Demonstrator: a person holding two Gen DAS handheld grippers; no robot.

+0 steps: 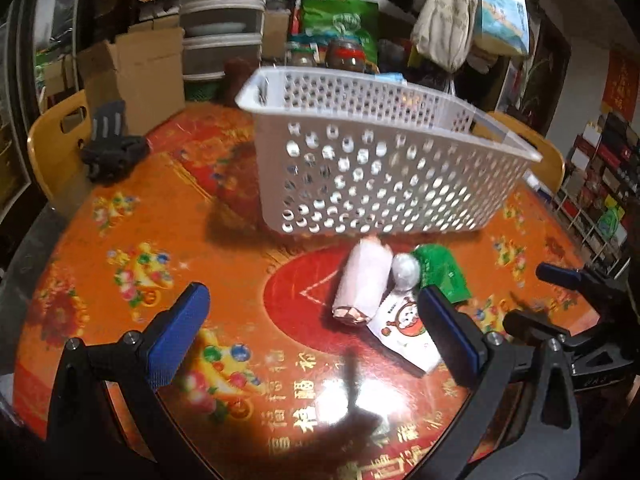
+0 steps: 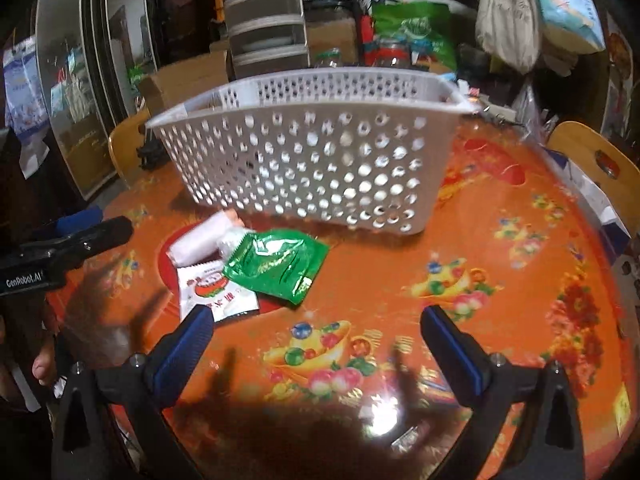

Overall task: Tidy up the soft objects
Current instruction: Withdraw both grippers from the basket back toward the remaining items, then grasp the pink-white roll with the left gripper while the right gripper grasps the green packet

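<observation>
A white perforated basket (image 1: 380, 160) (image 2: 312, 168) stands on the round orange table (image 1: 160, 248). In front of it lie a pink roll (image 1: 362, 284) (image 2: 200, 240), a small silver ball (image 1: 405, 270), a green foil packet (image 1: 442, 274) (image 2: 276, 266) and a white printed sachet (image 1: 404, 338) (image 2: 214, 290). My left gripper (image 1: 316, 320) is open, its right finger beside the sachet. My right gripper (image 2: 316, 332) is open too, hovering over bare table just right of the sachet. The right gripper's body shows at the right edge of the left wrist view (image 1: 580, 308).
A dark glove-like object (image 1: 112, 148) lies at the table's far left edge. Wooden chairs (image 1: 56, 136) (image 2: 592, 160) stand around the table. Cardboard boxes (image 1: 136, 76), plastic drawers (image 1: 222, 20), jars and hanging bags (image 1: 448, 20) crowd the background.
</observation>
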